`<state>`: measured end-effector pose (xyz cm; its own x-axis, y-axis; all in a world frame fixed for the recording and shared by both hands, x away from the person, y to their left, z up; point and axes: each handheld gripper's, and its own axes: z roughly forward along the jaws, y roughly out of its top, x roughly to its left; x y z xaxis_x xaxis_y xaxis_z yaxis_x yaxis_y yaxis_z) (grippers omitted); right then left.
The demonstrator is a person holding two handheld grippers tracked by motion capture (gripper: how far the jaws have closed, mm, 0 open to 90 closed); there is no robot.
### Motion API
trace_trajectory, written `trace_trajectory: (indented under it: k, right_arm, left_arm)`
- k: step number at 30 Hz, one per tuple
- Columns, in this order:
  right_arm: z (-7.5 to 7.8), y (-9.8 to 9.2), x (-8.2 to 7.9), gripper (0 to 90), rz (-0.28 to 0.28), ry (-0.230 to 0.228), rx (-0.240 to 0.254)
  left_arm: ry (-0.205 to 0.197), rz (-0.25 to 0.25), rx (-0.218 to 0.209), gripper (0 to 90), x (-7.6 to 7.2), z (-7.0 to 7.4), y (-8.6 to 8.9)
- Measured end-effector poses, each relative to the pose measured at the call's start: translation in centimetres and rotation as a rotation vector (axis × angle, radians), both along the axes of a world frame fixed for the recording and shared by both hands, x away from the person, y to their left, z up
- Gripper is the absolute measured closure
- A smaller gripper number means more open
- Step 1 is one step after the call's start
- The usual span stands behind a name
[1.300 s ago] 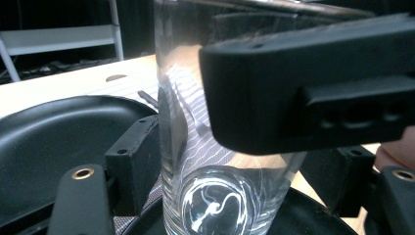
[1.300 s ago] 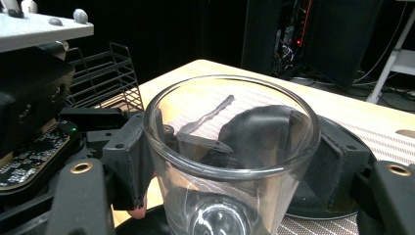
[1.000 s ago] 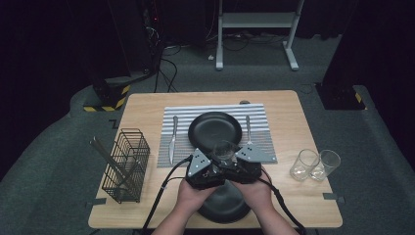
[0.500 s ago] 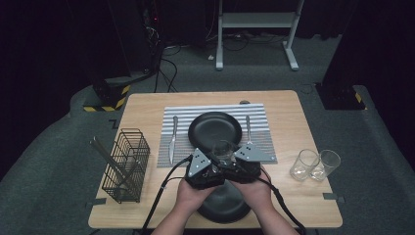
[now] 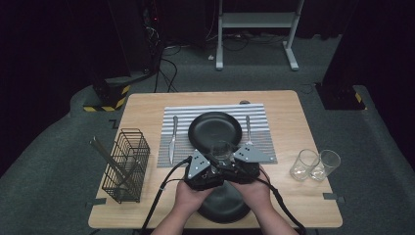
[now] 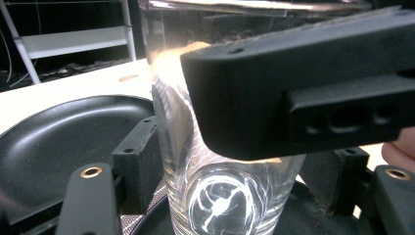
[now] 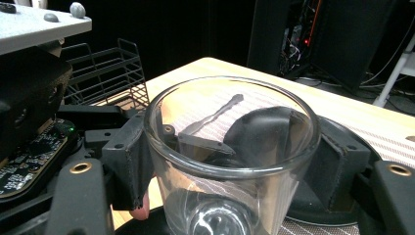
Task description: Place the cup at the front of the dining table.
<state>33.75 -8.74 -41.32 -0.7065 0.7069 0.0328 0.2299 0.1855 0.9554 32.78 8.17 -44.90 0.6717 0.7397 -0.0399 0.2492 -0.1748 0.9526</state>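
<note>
Two grippers meet over near table point(image 5: 293, 117) edge, both at one clear glass point(image 5: 221, 150).

Largest first: striped placemat point(image 5: 215, 111) at 12 o'clock from hands, black plate point(image 5: 214, 128) on it, second black plate point(image 5: 222, 205) at 6 o'clock under wrists.

Glass upright, long axis vertical, between both grippers.

Left gripper point(image 5: 208, 164) at 9 o'clock of glass, right gripper point(image 5: 239, 159) at 3 o'clock, equally near.

Right gripper's jaws flank glass wall in right gripper view, appear pressed on it.

Left gripper's jaws part-open either side of glass base point(image 6: 222, 200); contact unclear.
</note>
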Motion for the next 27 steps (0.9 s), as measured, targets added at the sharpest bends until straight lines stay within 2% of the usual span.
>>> trace_trajectory:
  k: [10,16,27]
  right_arm:
    - [-0.01,-0.03,0.1,27.4,0.002,-0.01,-0.002]
    - [-0.05,-0.05,0.18,22.5,-0.002,-0.014,0.003]
    - [0.34,-0.43,-0.09,22.2,-0.002,-0.026,0.027]
  left_arm:
    - [-0.004,0.009,-0.006,31.1,-0.01,0.02,-0.13]
    - [-0.001,0.015,-0.019,31.1,0.05,0.13,0.0]
    - [-0.018,0.032,0.004,31.2,0.04,0.04,0.07]
